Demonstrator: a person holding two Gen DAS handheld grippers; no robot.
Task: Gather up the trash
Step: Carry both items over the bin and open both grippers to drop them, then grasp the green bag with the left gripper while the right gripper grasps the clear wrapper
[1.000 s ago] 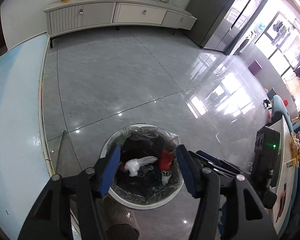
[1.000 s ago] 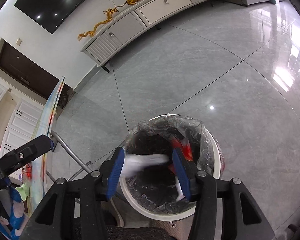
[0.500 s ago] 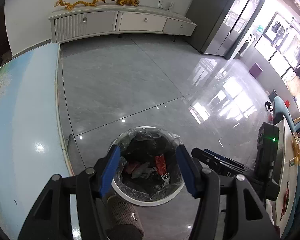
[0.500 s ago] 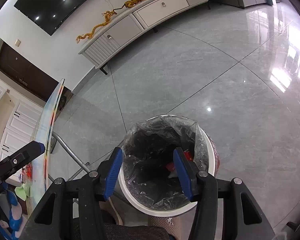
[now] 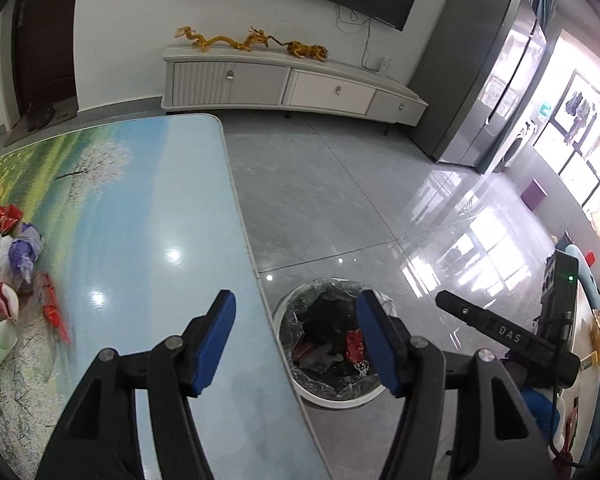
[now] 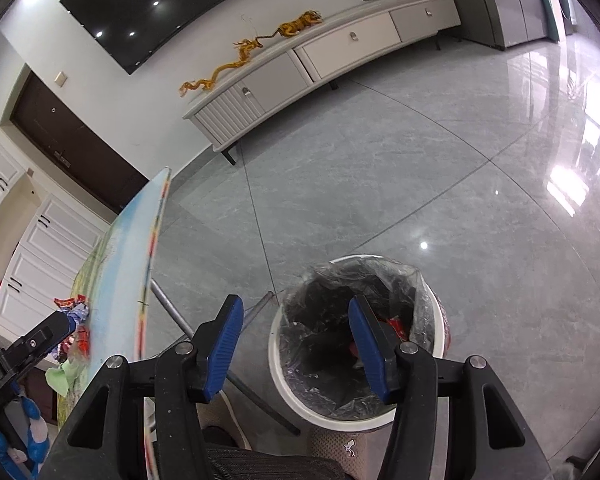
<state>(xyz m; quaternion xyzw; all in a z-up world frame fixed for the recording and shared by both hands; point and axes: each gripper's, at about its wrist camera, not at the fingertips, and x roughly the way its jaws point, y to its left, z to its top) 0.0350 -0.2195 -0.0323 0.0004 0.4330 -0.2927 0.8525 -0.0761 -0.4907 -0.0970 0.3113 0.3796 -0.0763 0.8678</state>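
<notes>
Left wrist view: both tools, left tool (image 5: 294,338) and right tool (image 6: 294,342), gape empty; wrappers (image 5: 12,264) left of the bin (image 5: 328,352) could slide off the glossy table (image 5: 148,200) when grabbed.

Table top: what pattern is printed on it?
A painted landscape on the table top: blue sky or water, green and yellow fields, a white blossoming tree. Clearest in the left wrist view.

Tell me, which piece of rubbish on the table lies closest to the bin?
The long red wrapper. It lies on the bin side of the pile, while the purple wrapper and the rest sit farther left.
</notes>
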